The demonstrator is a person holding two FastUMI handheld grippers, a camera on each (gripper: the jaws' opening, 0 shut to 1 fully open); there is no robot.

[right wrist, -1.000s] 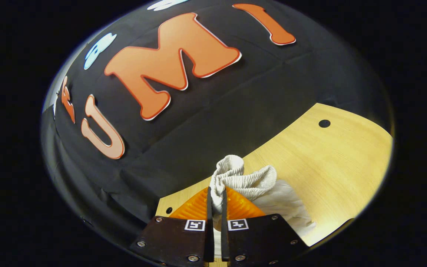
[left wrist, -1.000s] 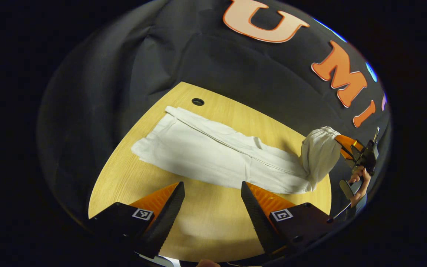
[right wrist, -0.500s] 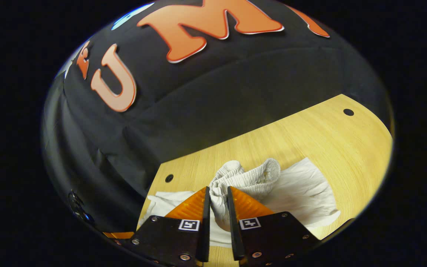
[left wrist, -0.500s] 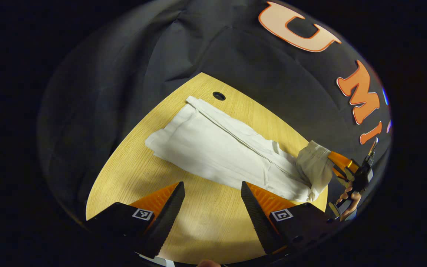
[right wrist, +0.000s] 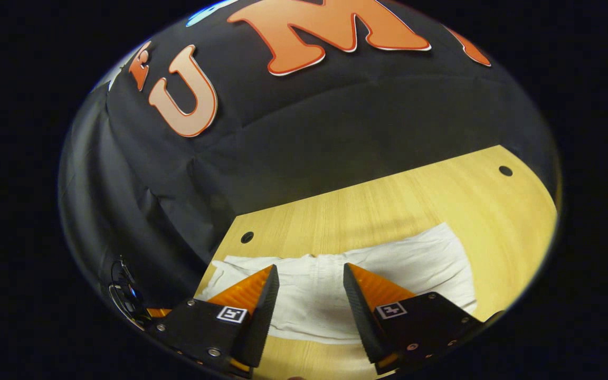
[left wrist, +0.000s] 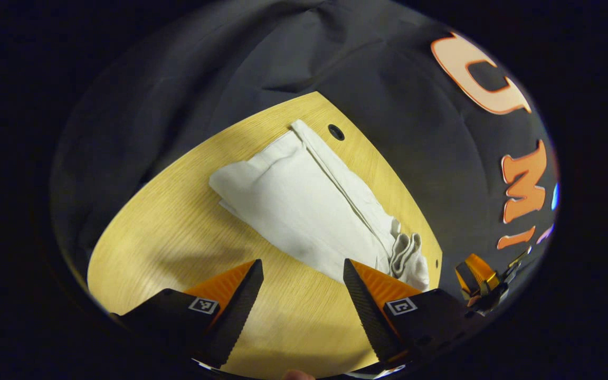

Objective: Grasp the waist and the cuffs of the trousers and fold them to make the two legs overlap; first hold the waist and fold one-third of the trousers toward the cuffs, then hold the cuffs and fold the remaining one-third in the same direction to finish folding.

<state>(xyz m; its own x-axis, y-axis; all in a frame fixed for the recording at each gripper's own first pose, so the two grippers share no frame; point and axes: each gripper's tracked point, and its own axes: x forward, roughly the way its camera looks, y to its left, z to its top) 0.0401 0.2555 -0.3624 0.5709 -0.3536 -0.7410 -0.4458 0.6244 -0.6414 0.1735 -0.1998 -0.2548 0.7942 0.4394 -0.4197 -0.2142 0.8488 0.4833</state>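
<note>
The left claw point(left wrist: 303, 287) stood spread, nothing between its fingers, hovering above bare wood near the counter's front edge. Just beyond its right-hand finger lay the trousers point(left wrist: 304, 200), white and flat on the counter point(left wrist: 167, 237), stretching away from the claw toward the far edge. The waist point(left wrist: 407, 253), gathered and rumpled, lay folded back on top of the cloth at the nearer end, close to the counter's right-hand corner in the left gripper view. The cuffs point(left wrist: 240, 169) lay at the far end, one edge of them just beside a dark round hole point(left wrist: 336, 132) near the far edge of the counter. Off that right-hand corner, past the waist, the right claw showed small and low in the same view, apart from the cloth; whether it was parted could not be told there.

In the right gripper view the right claw point(right wrist: 310, 293) was spread wide and held nothing. The trousers point(right wrist: 409, 258) lay flat directly under and beyond its fingers, running across the counter point(right wrist: 388, 206) from side to side. Two dark holes sat near the counter's far edge, one point(right wrist: 247, 237) by the left-hand corner and one point(right wrist: 505, 170) toward the right.
</note>
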